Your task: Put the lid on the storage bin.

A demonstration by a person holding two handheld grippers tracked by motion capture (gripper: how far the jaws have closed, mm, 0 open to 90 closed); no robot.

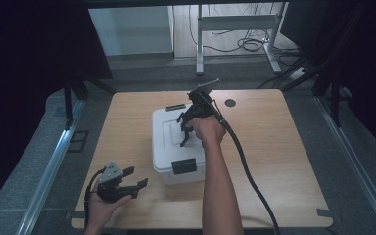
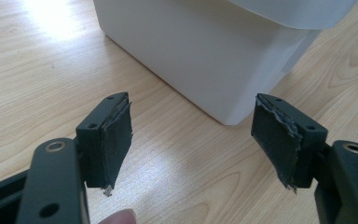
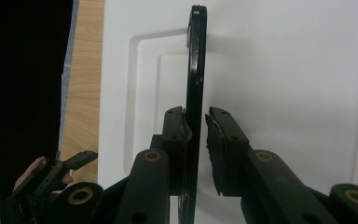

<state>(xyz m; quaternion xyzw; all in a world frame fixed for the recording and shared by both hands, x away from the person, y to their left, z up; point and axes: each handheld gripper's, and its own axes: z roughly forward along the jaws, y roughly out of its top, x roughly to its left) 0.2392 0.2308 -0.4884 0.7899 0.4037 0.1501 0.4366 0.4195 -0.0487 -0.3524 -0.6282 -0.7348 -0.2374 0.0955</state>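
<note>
A white lidded box (image 1: pixel 167 147) stands mid-table with black latches front (image 1: pixel 184 166) and back (image 1: pixel 176 106). My right gripper (image 1: pixel 182 131) hangs over the lid (image 3: pixel 284 70), its jaws on either side of the thin black upright handle (image 3: pixel 196 56). One pad touches the handle and a narrow gap shows at the other pad (image 3: pixel 214 140). Near the front left edge, a hand rests my left gripper (image 1: pixel 138 176) on the table. It is open (image 2: pixel 191 135) with nothing between the pads and points at the box's lower corner (image 2: pixel 228 116).
The wooden table (image 1: pixel 284 161) has bare room right of the box and a black round grommet (image 1: pixel 230 103) at the back. The right gripper's thick cable (image 1: pixel 252 181) trails toward the front edge. A metal desk frame (image 1: pixel 235 22) stands beyond the table.
</note>
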